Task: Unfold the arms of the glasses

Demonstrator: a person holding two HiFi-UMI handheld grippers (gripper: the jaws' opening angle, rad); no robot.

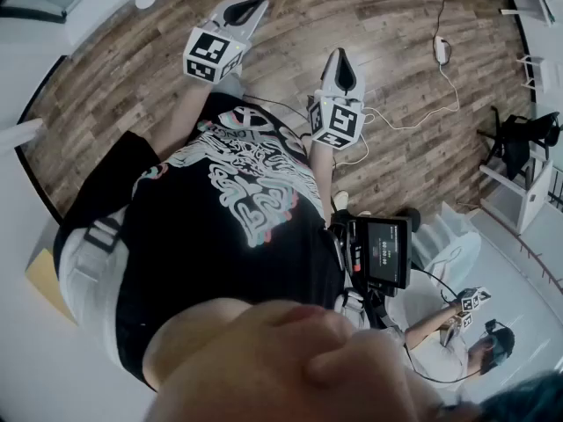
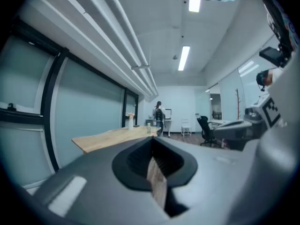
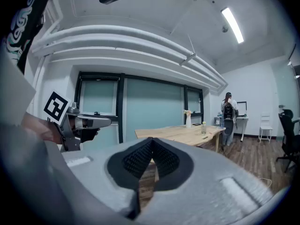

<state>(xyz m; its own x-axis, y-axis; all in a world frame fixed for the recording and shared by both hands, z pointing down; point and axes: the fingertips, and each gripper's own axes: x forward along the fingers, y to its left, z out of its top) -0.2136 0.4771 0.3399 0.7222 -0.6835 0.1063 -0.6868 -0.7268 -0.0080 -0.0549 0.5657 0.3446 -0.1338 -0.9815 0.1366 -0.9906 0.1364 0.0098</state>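
Observation:
No glasses show in any view. In the head view both grippers are held out in front of the wearer's black printed shirt (image 1: 237, 192), above the wood floor. My left gripper (image 1: 244, 10) points away at the upper left, and its jaws are shut with nothing between them. My right gripper (image 1: 342, 70) sits a little lower at the centre and is also shut and empty. In the left gripper view the left gripper (image 2: 153, 144) aims level across a room. The right gripper (image 3: 150, 145) likewise faces a long room in its own view.
A long wooden table (image 3: 183, 132) with a vase and bottle stands far off; a person with a backpack (image 3: 228, 110) is beyond it. An office chair (image 2: 205, 128) stands at the right. On the floor lies a white cable (image 1: 442, 51). Another person holding grippers (image 1: 466, 310) is at the lower right.

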